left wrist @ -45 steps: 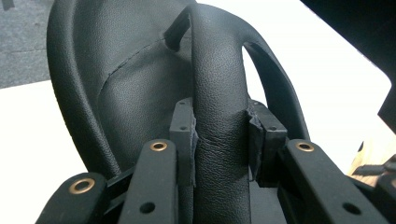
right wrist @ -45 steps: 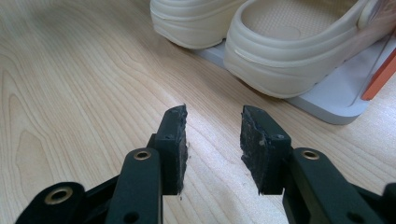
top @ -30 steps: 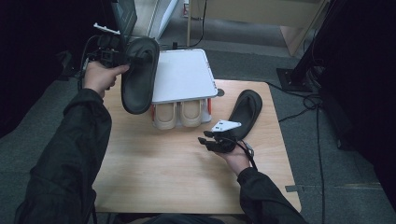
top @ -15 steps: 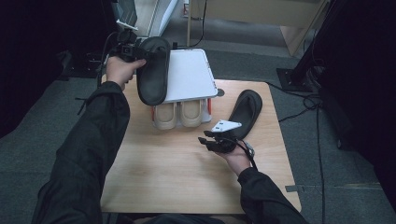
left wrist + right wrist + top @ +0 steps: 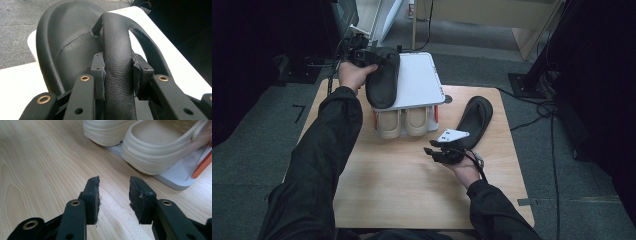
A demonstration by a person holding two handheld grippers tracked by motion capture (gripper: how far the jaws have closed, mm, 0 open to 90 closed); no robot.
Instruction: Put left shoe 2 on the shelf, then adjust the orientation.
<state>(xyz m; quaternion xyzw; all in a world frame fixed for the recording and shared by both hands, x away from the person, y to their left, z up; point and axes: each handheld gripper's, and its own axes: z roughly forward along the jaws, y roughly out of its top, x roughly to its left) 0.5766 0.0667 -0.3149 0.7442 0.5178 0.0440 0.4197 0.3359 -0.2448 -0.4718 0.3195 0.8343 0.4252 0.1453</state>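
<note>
My left gripper (image 5: 362,56) is shut on the strap of a black flip-flop (image 5: 383,79) and holds it over the left part of the white shelf top (image 5: 419,80). In the left gripper view the pads (image 5: 98,72) squeeze the leather strap (image 5: 117,67), with the sole (image 5: 67,50) spread out beyond. A second black flip-flop (image 5: 476,120) lies on the wooden table (image 5: 402,190) at the right. My right gripper (image 5: 434,152) rests open just left of that flip-flop; nothing is between its fingertips (image 5: 113,195). A pair of cream clogs (image 5: 403,121) sits on the lower shelf.
The white two-level rack (image 5: 432,122) stands at the table's far middle, with orange side posts (image 5: 202,163). Cables (image 5: 537,120) trail off the table's right edge onto grey carpet. Bare wood (image 5: 37,165) stretches in front of the rack.
My left hand has carried the black flip-flop rightward and a little down, from beside the rack's left edge to over the shelf top. The right gripper has stayed put.
</note>
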